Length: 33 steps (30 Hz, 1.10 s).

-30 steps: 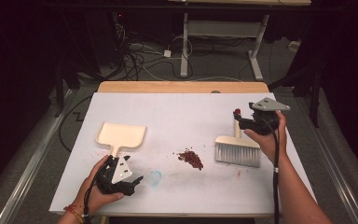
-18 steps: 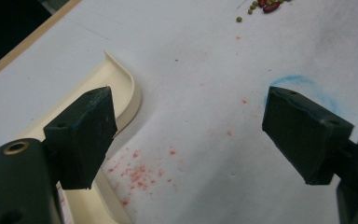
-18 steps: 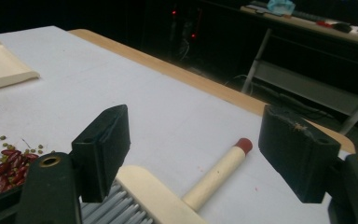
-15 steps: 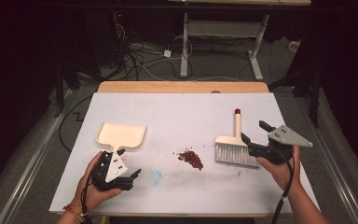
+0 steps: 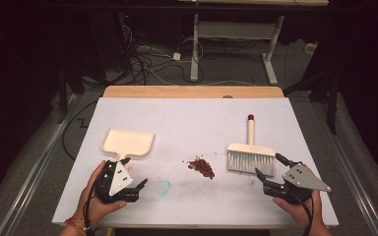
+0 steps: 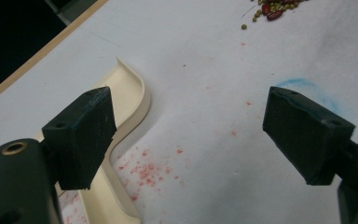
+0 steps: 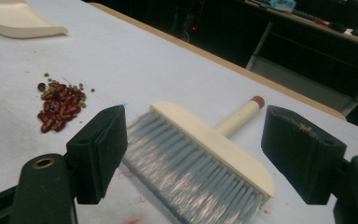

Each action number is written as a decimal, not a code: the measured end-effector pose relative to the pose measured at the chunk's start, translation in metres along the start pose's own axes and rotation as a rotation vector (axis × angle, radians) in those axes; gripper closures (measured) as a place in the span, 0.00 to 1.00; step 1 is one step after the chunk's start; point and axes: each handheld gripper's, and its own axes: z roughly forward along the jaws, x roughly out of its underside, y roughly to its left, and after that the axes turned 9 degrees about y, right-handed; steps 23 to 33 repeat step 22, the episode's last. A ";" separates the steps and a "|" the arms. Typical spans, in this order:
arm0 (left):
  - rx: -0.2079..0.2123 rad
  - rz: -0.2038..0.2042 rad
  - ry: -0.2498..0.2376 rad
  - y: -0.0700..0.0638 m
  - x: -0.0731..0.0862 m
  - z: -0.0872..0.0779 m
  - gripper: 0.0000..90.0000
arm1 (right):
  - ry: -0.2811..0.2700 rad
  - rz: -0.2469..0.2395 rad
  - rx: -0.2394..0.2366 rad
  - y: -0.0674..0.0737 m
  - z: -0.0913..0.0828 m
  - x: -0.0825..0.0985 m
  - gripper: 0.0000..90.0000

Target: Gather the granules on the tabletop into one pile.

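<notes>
My left gripper (image 5: 139, 186) sits low near the front left corner of the counter (image 5: 192, 113), in my left hand (image 5: 94, 199). Its jaws are wide open w/ nothing between them. In the left gripper view the jaws stand apart over the white top, & the thin handle end of the dustpan (image 6: 127, 112) lies just beside one jaw.

The dustpan (image 5: 127, 143) is a pale cream colour, flat, w/ a low curved wall. It lies on the left side of the counter, just past my left gripper.

My right gripper (image 5: 268, 173) is near the front right corner, in my right hand (image 5: 300, 206). Its jaws are open too & hold nothing. They point at the brush (image 5: 251, 155), which lies just in front of them, not touching as far as I can see.

The brush (image 7: 205, 154) has grey bristles, a cream block on top & a cream handle w/ a dark red tip. The handle points to the back edge; the bristles point to the front edge.

Btw the brush & the dustpan, about mid counter, is a little pile of beans (image 5: 201, 166). In the right gripper view the beans (image 7: 59, 107) are mostly dark red, w/ a few tiny green ones.

The white top has small red specks (image 6: 149, 170) by the dustpan handle & a faint blue smudge (image 5: 163, 187) near the front edge.
</notes>
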 end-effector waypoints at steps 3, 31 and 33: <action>-0.005 0.010 0.001 0.000 -0.001 0.001 0.18 | -0.012 0.005 0.008 0.001 -0.001 -0.002 0.26; -0.002 0.017 0.023 0.000 -0.003 0.007 0.18 | 0.001 0.002 0.007 -0.002 0.004 0.000 0.25; -0.002 0.017 0.023 0.000 -0.003 0.007 0.18 | 0.001 0.002 0.007 -0.002 0.004 0.000 0.25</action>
